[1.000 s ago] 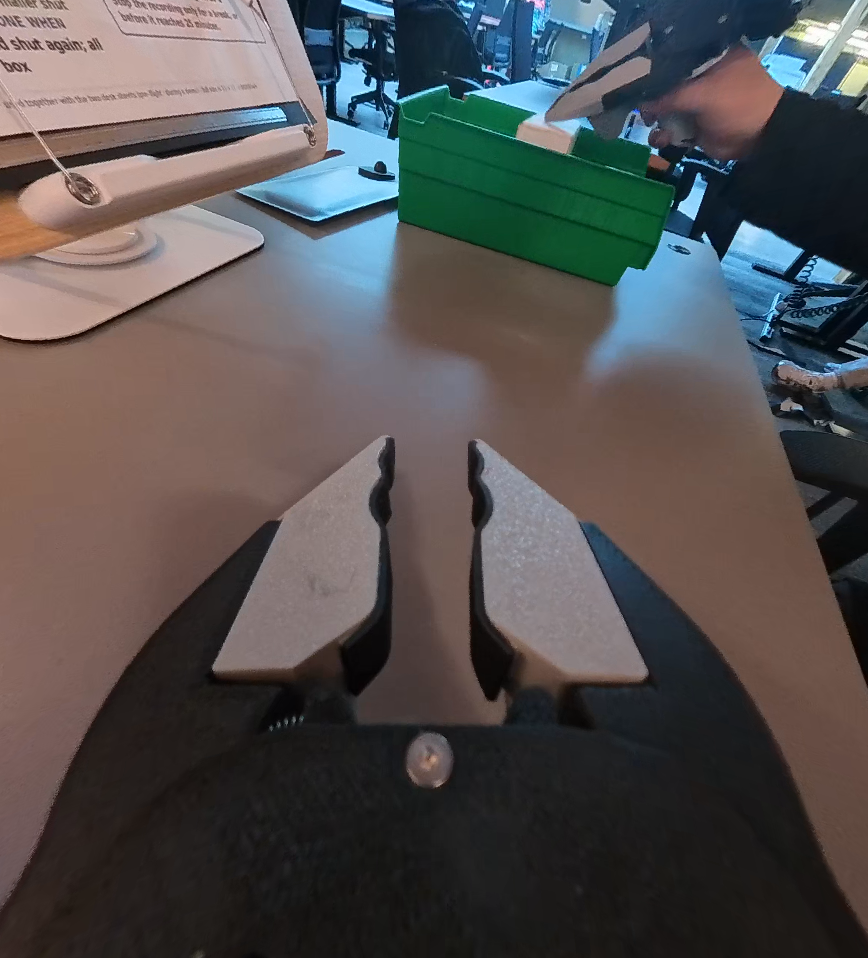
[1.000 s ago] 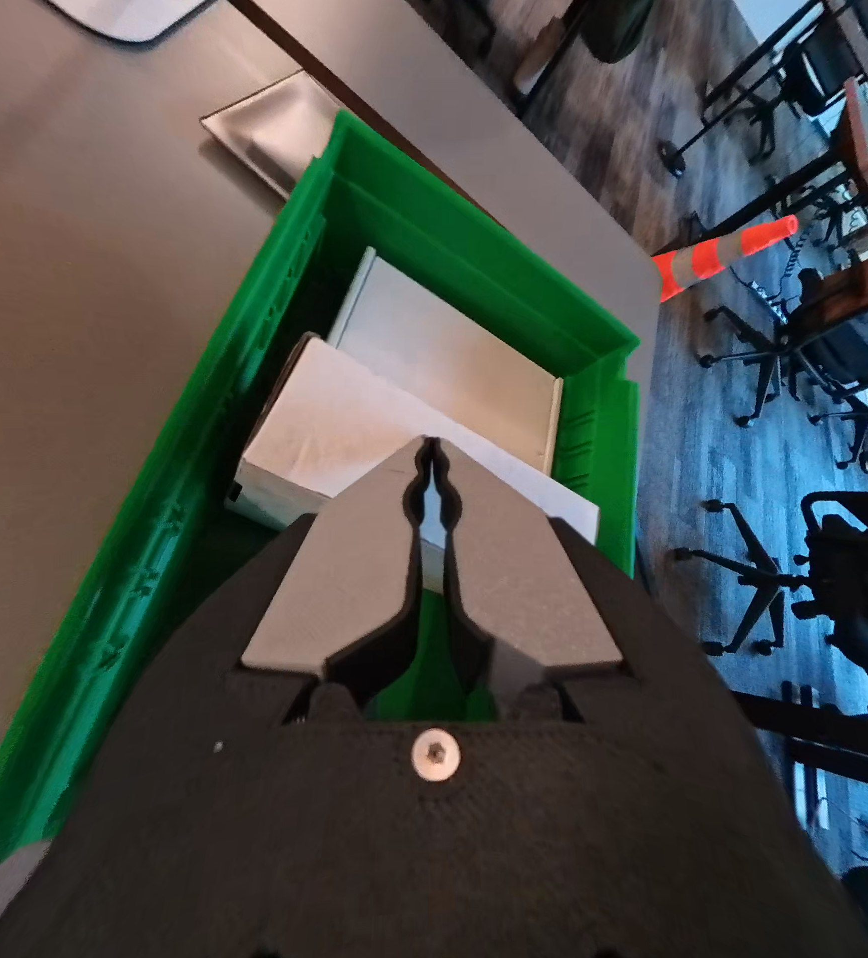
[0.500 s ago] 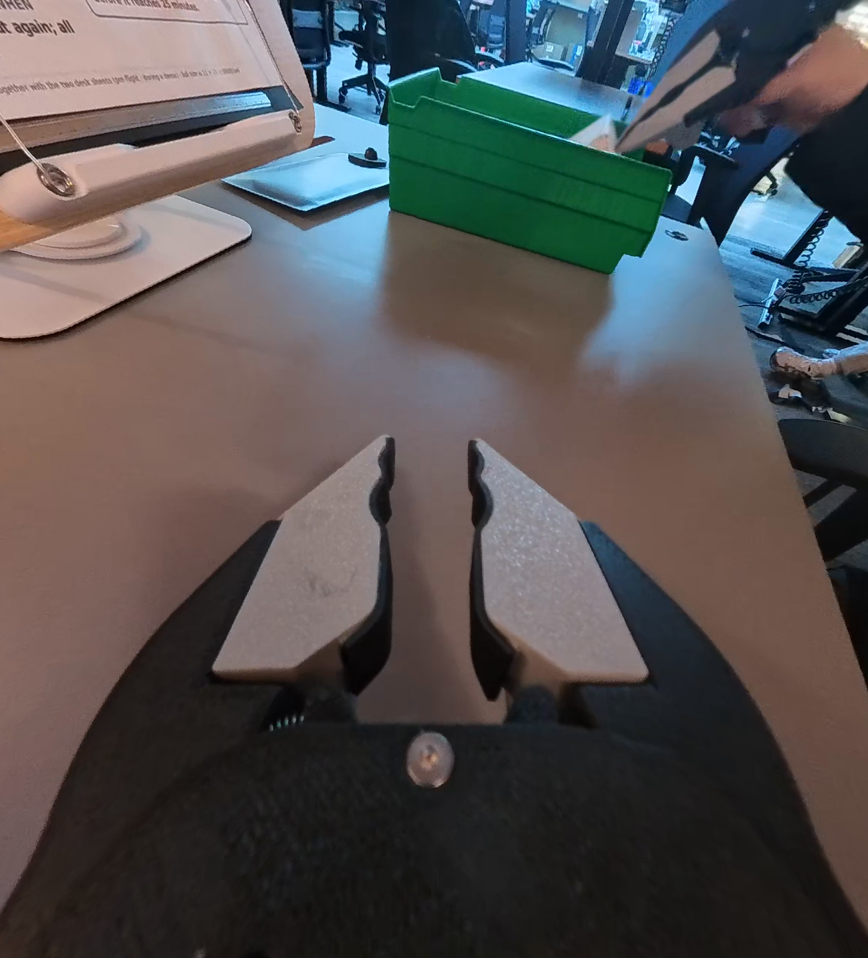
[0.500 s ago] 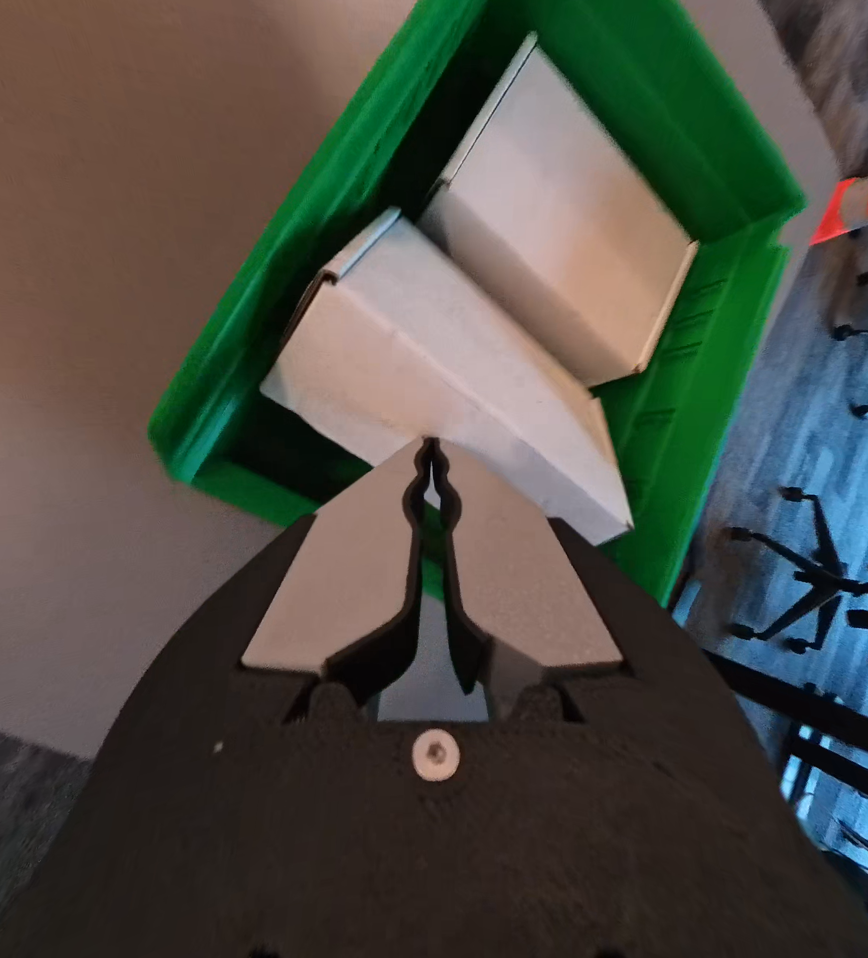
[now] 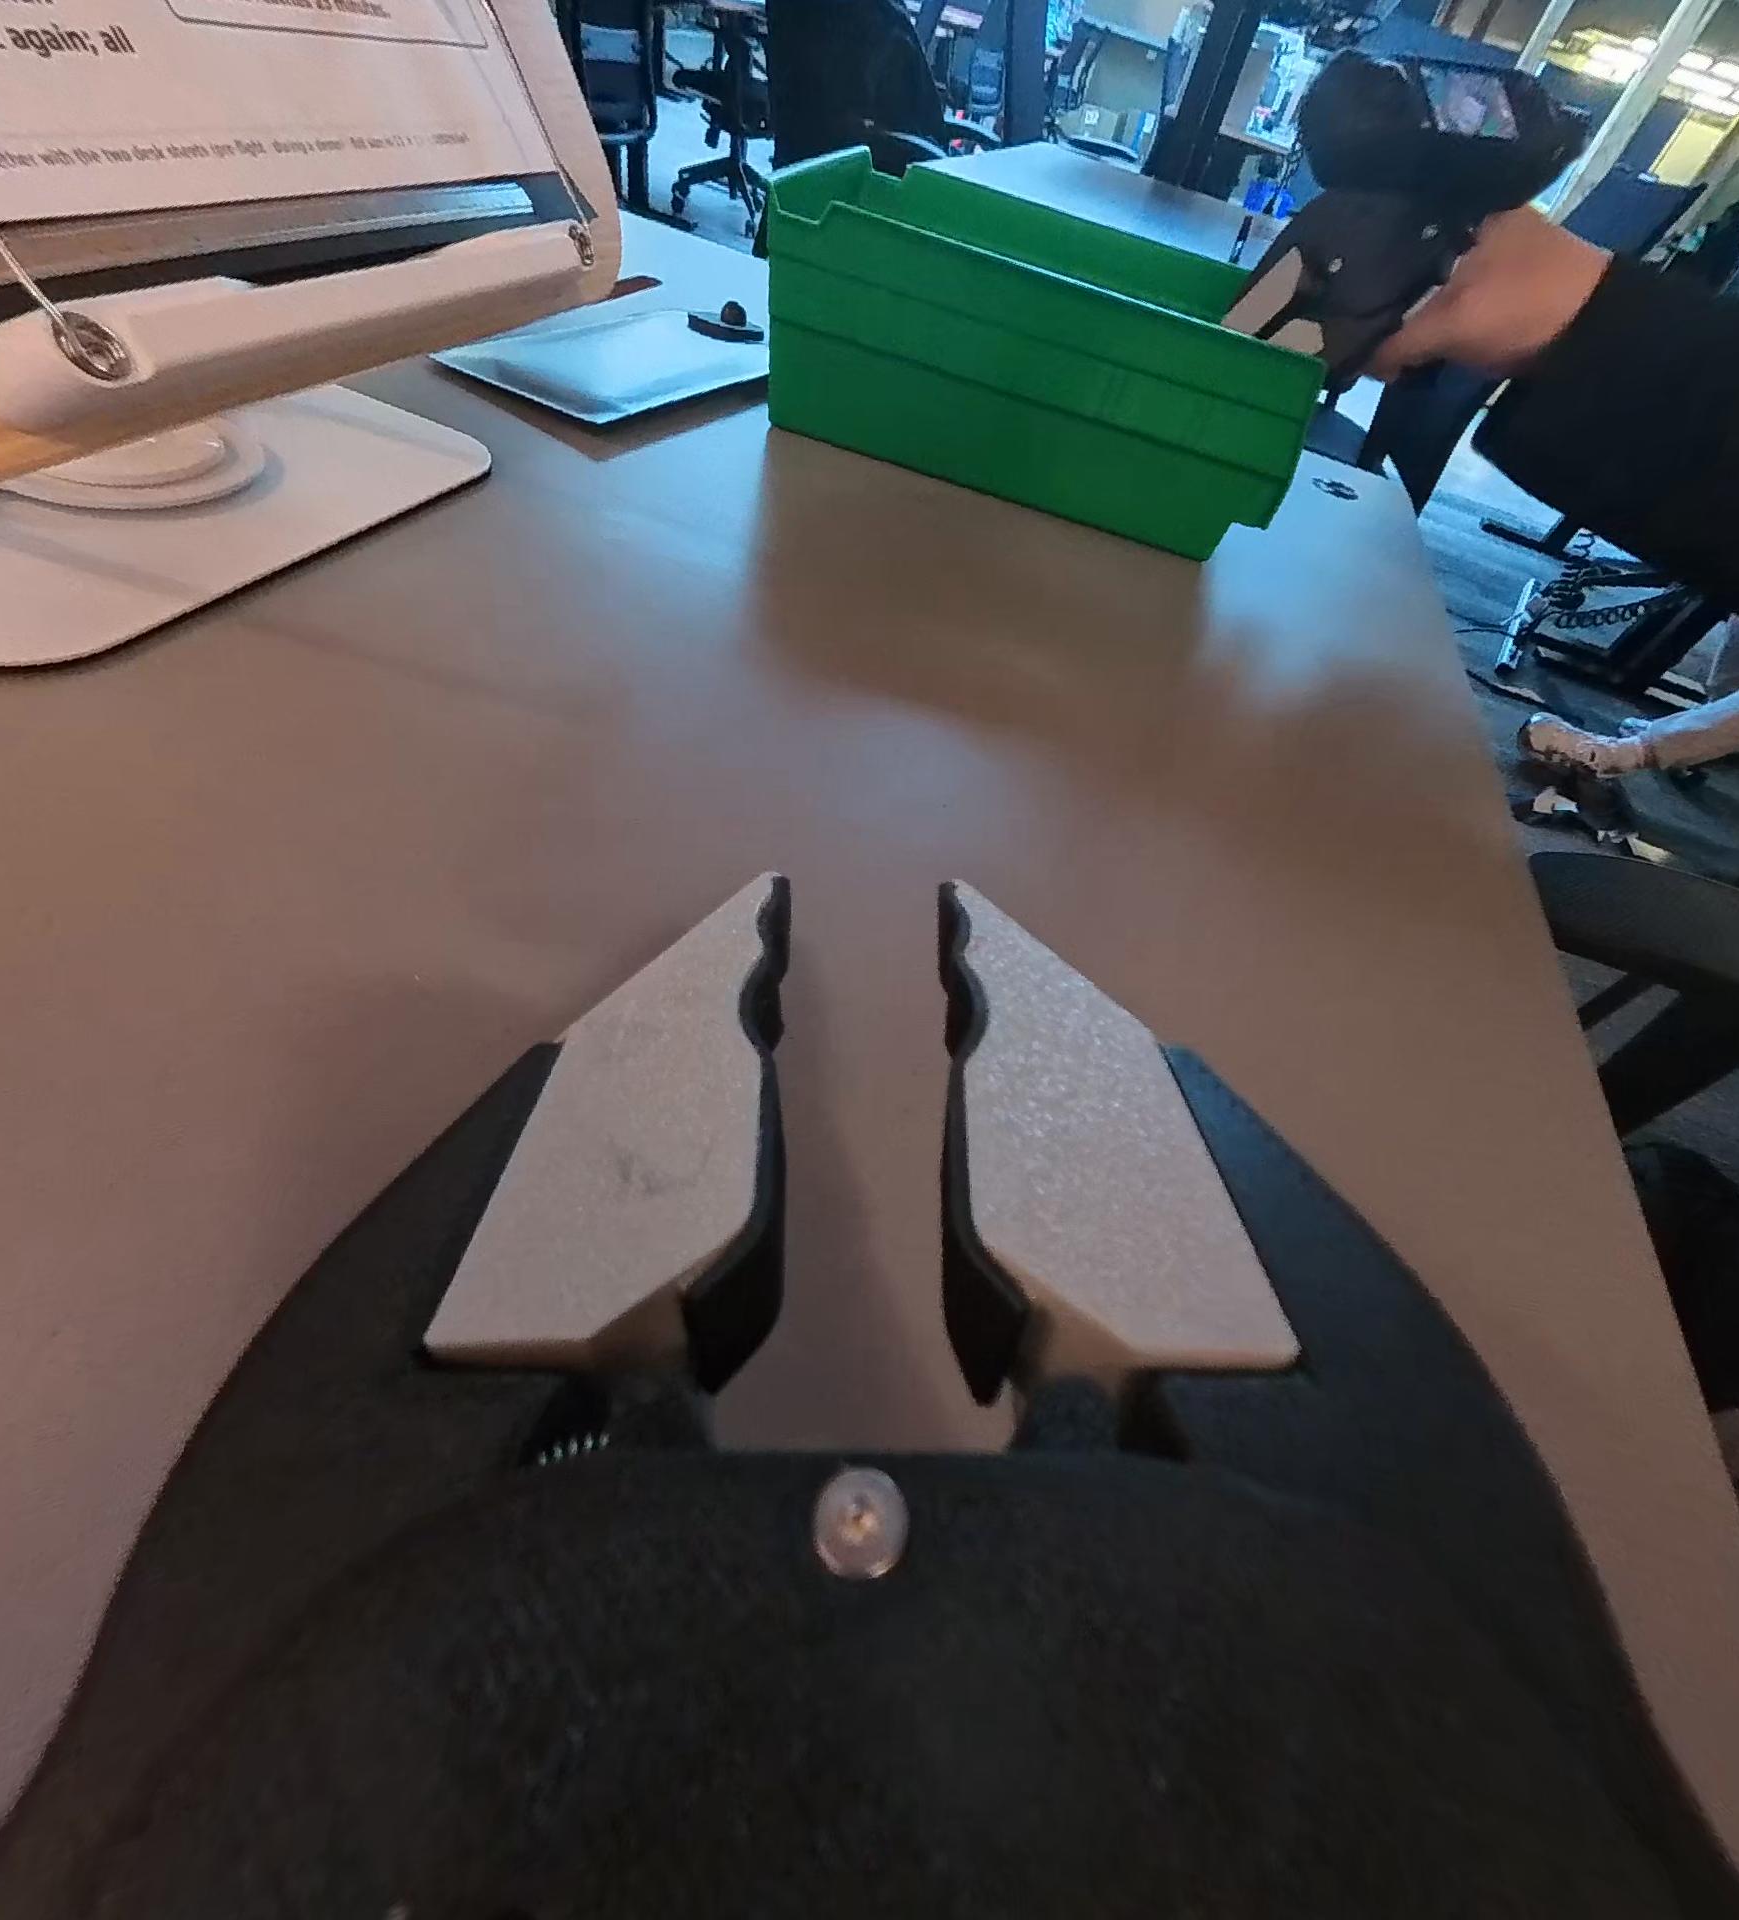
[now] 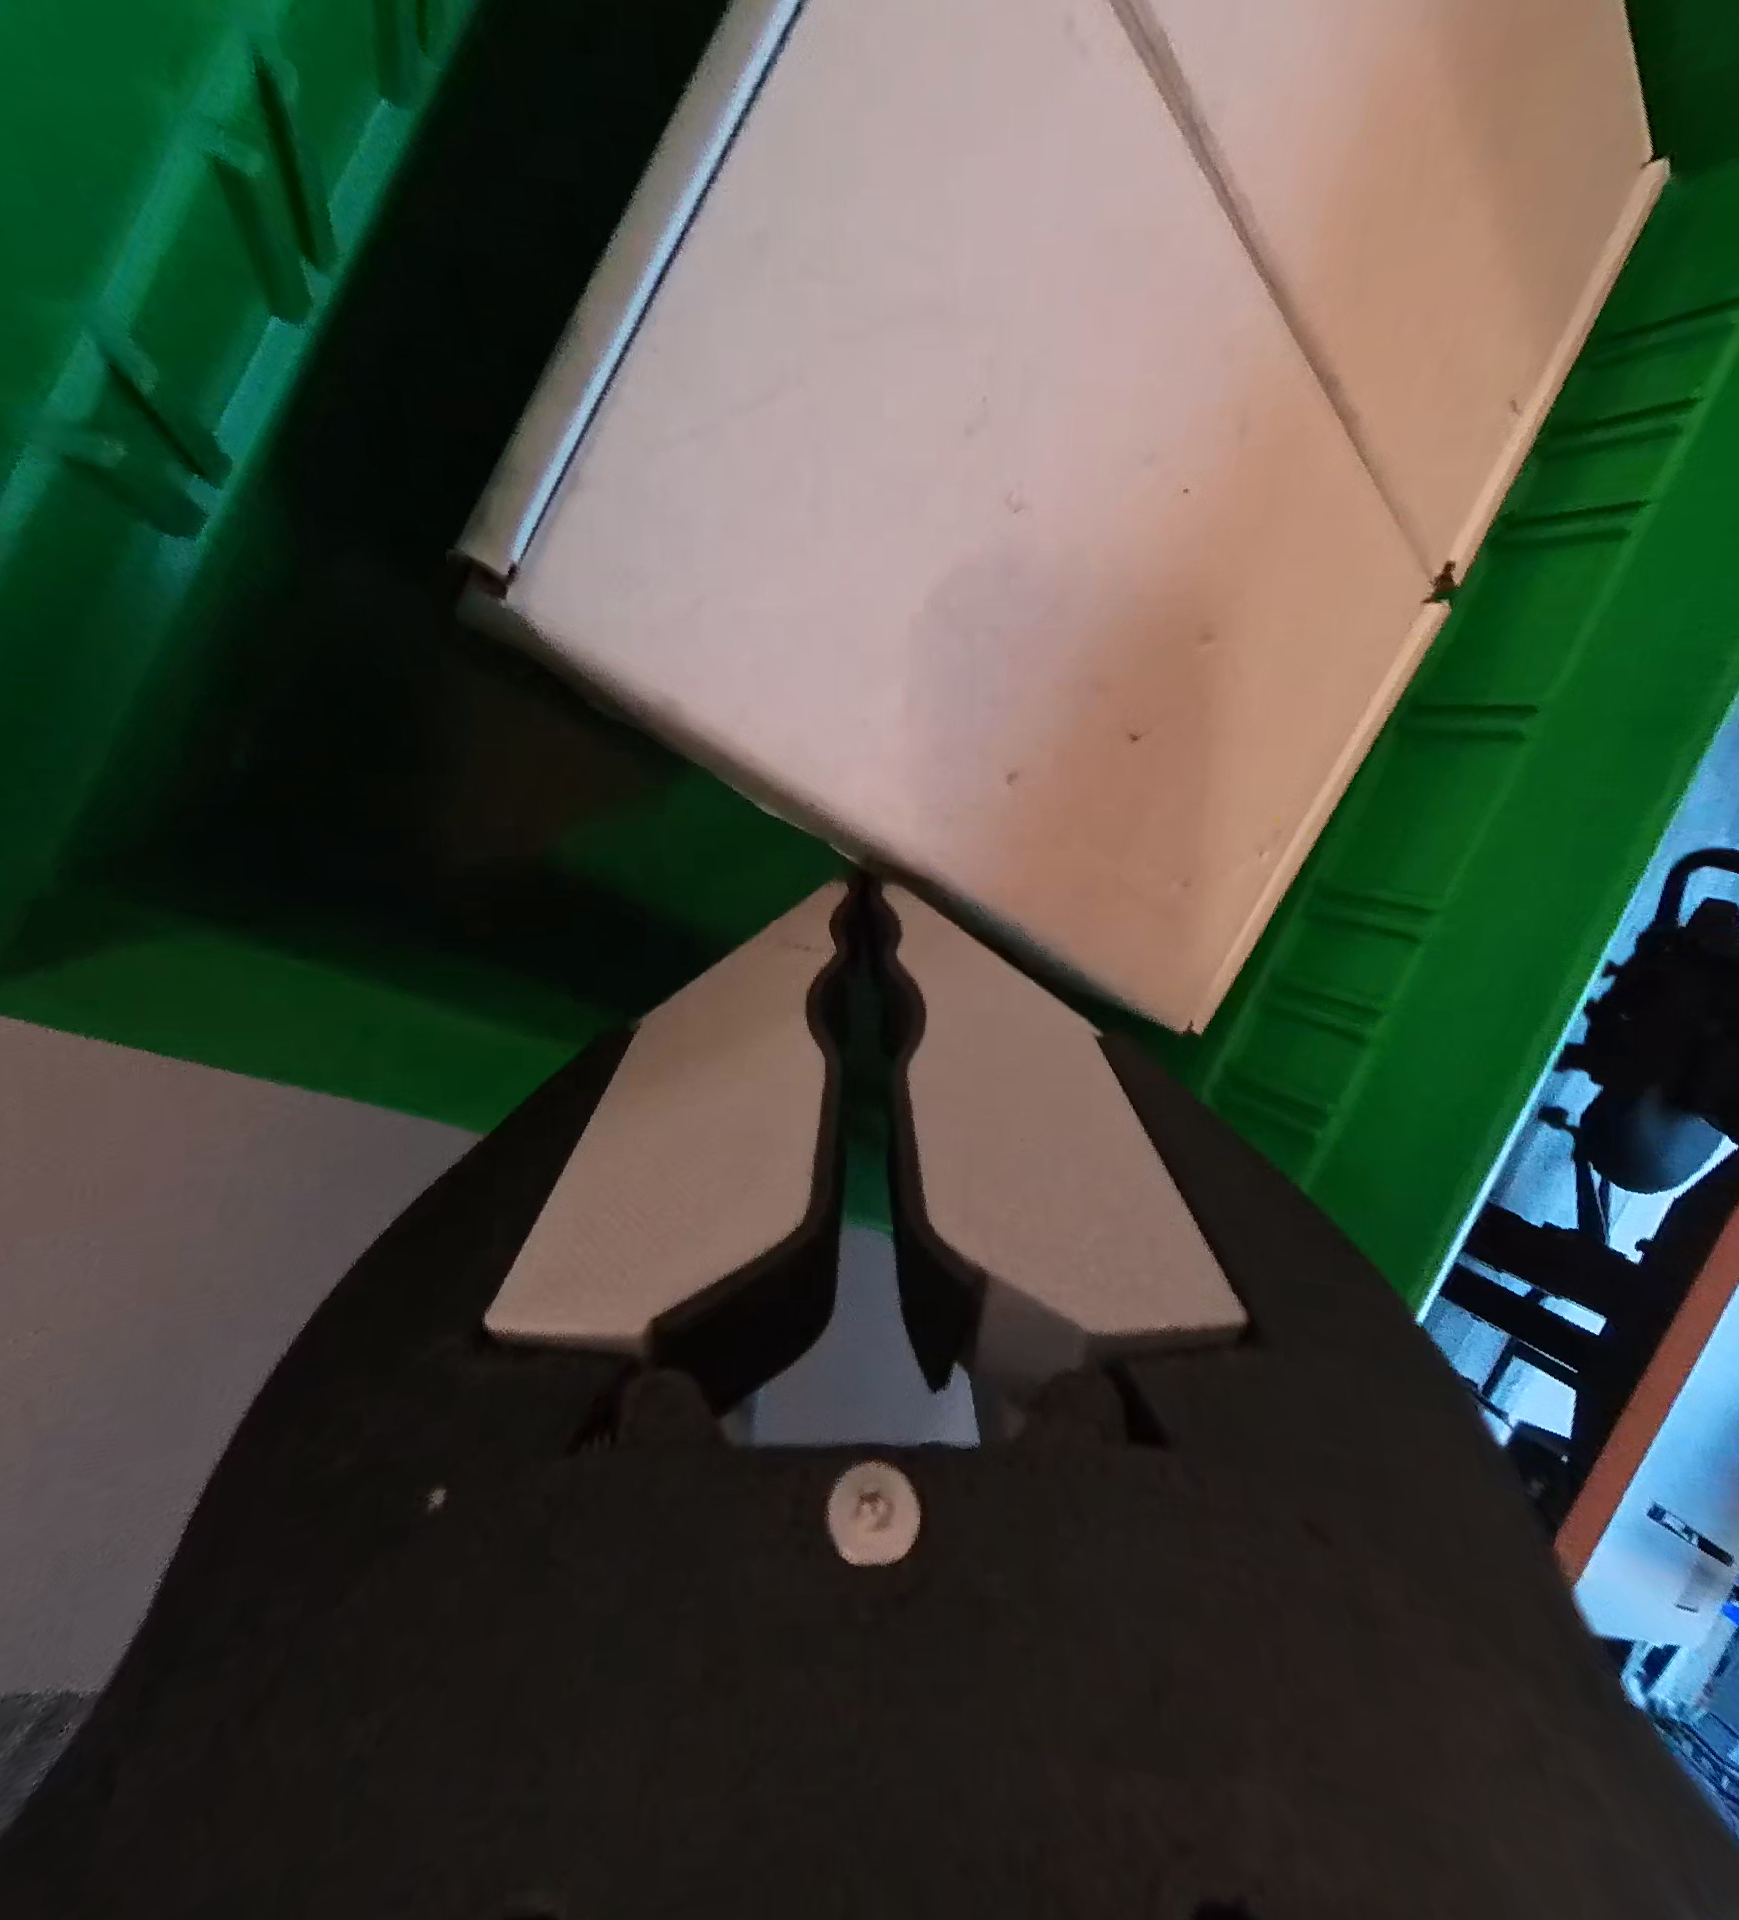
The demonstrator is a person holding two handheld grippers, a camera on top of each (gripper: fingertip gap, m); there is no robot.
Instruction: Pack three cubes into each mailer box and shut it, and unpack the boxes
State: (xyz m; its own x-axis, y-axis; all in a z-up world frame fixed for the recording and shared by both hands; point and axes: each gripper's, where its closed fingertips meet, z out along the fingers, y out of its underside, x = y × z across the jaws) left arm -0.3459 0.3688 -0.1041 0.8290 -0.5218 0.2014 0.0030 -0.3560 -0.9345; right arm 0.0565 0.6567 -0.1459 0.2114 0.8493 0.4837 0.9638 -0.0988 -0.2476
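Inside the green bin (image 6: 1530,727), the right claw (image 6: 867,914) pinches a white mailer box's (image 6: 969,499) near edge (contents hidden), while the left claw (image 5: 863,899) hangs spread over the tabletop (image 5: 429,831) before it.

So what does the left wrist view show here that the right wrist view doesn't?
Only the left wrist view: the open left gripper over the bare table, a document stand, a flat tray, and the hand holding the right gripper.

Only the right wrist view: two white mailer boxes inside the bin, and the right gripper shut on the near box's edge.

Both: the green bin and the table.
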